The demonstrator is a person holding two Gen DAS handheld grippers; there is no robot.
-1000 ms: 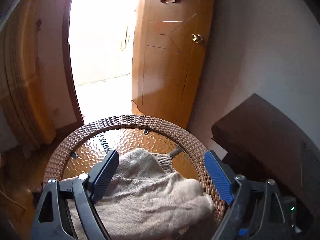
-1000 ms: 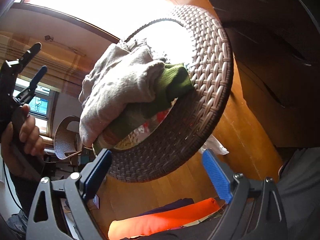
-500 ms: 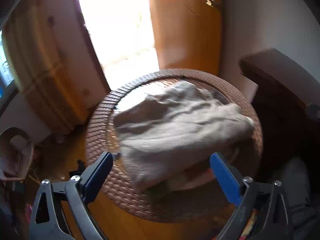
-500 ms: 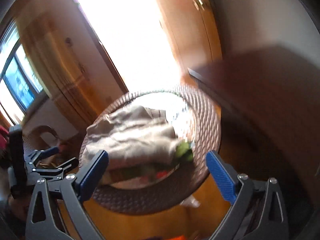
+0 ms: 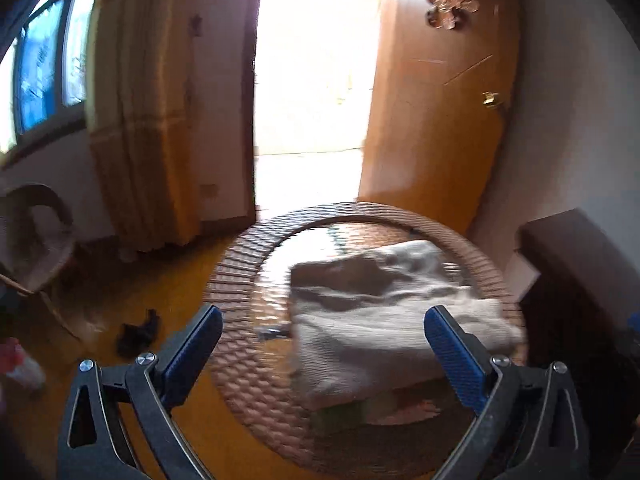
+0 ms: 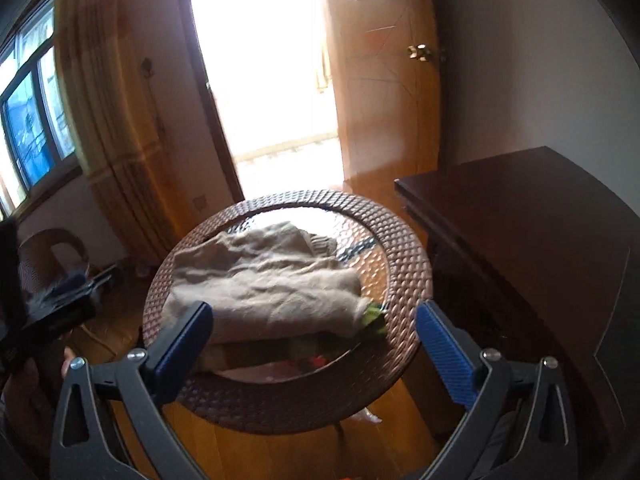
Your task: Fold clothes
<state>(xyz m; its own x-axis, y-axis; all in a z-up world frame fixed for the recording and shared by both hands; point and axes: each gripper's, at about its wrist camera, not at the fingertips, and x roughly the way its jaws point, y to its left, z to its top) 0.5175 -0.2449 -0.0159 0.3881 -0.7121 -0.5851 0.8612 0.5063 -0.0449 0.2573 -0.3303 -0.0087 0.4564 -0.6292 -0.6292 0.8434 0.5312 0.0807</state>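
beige sweater lies folded on the round wicker table, w/ a green garment poking out under its right end. left gripper & right gripper both above the table's near edge, jaws wide, holding nothing.

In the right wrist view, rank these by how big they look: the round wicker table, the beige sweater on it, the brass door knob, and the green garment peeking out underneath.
Largest to smallest as they appear:
1. wicker table
2. beige sweater
3. green garment, only a small bit showing
4. brass door knob, though it sits farther from the camera, so its rank against the green bit is unsure
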